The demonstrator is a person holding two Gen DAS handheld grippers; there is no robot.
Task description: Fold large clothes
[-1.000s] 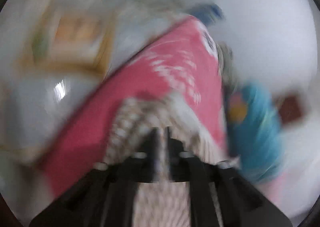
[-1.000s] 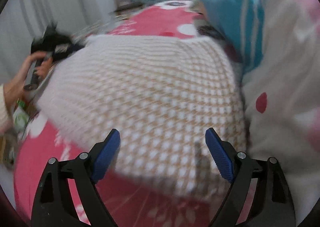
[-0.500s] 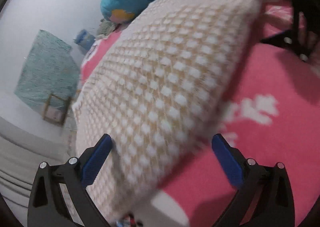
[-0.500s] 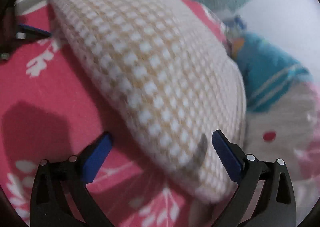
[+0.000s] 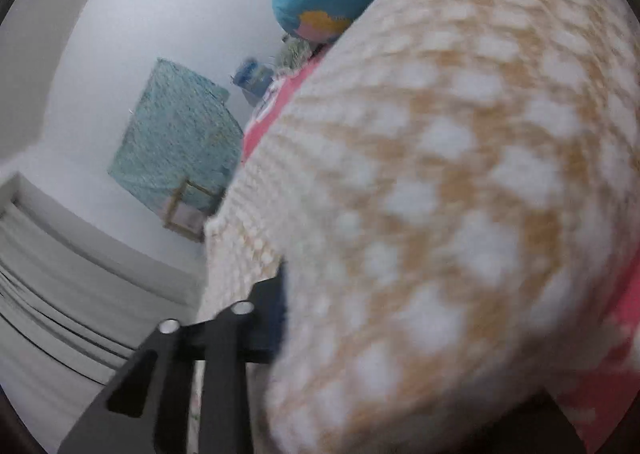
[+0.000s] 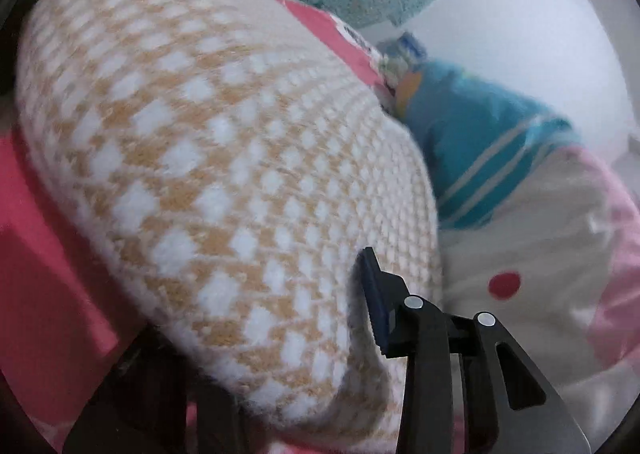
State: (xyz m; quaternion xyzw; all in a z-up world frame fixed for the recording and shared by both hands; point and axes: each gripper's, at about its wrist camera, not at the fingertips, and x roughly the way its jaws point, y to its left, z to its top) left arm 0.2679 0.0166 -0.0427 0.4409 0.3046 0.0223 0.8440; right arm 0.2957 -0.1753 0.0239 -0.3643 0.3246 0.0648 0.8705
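left wrist, knit sweater hides tool's far finger

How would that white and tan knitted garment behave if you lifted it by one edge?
The knitted garment would probably flop and drape, since it already bulges softly over the right gripper. Its thick fuzzy knit suggests it grips rather than slips. It looks bulky on the pink bedspread, perhaps moderately heavy.

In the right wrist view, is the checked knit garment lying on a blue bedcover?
No. The checked knit garment lies on a pink bedcover; the blue thing is a striped item beside it.
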